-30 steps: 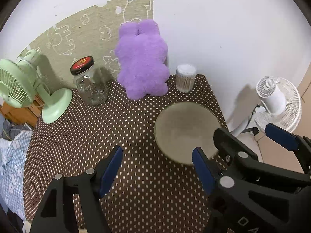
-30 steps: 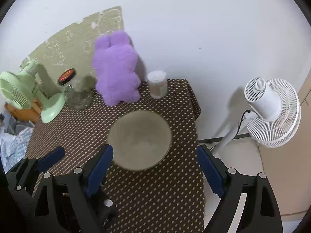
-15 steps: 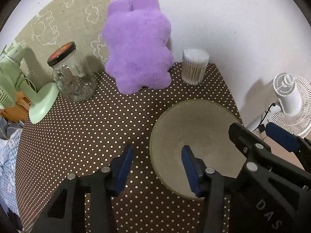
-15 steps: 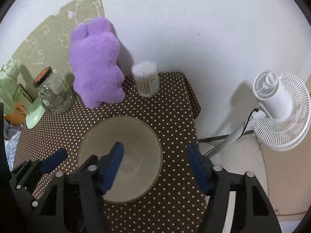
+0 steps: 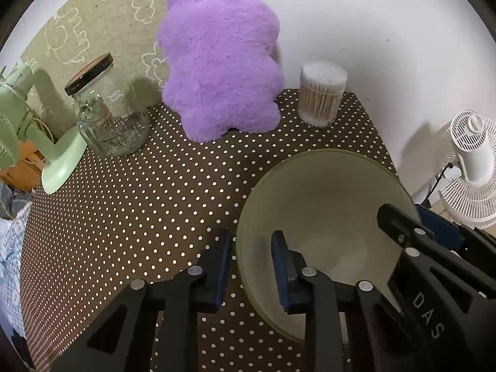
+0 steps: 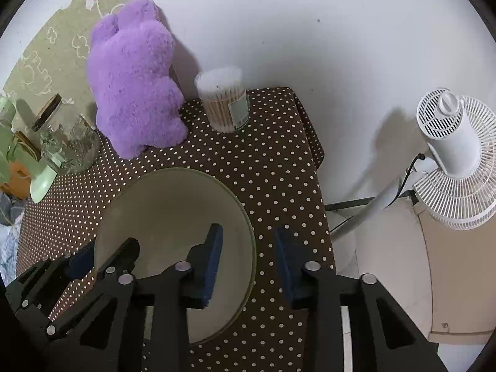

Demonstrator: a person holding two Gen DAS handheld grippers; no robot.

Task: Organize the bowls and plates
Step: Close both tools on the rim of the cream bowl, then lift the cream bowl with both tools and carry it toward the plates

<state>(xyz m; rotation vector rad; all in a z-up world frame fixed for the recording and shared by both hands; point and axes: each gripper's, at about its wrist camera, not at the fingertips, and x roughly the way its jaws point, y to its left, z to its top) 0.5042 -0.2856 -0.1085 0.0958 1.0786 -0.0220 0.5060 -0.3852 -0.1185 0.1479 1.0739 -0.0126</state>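
A large pale green-beige bowl (image 5: 325, 204) sits on the brown polka-dot table; it also shows in the right wrist view (image 6: 173, 217). My left gripper (image 5: 249, 257) straddles the bowl's left rim, one blue pad outside and one inside, with a gap still between pads and rim. My right gripper (image 6: 248, 252) straddles the bowl's right rim the same way, one pad inside, one outside. Both are open and narrowed. The right gripper also appears in the left wrist view (image 5: 434, 232).
At the back of the table stand a purple plush toy (image 5: 220, 59), a glass jar (image 5: 108, 114) with a dark lid, a cotton swab container (image 5: 321, 93) and a green desk fan (image 5: 28, 142). A white floor fan (image 6: 455, 155) stands beyond the table's right edge.
Both grippers have moved forward and down onto the bowl, and their jaws have narrowed around opposite sides of its rim. The bowl has stayed in place.
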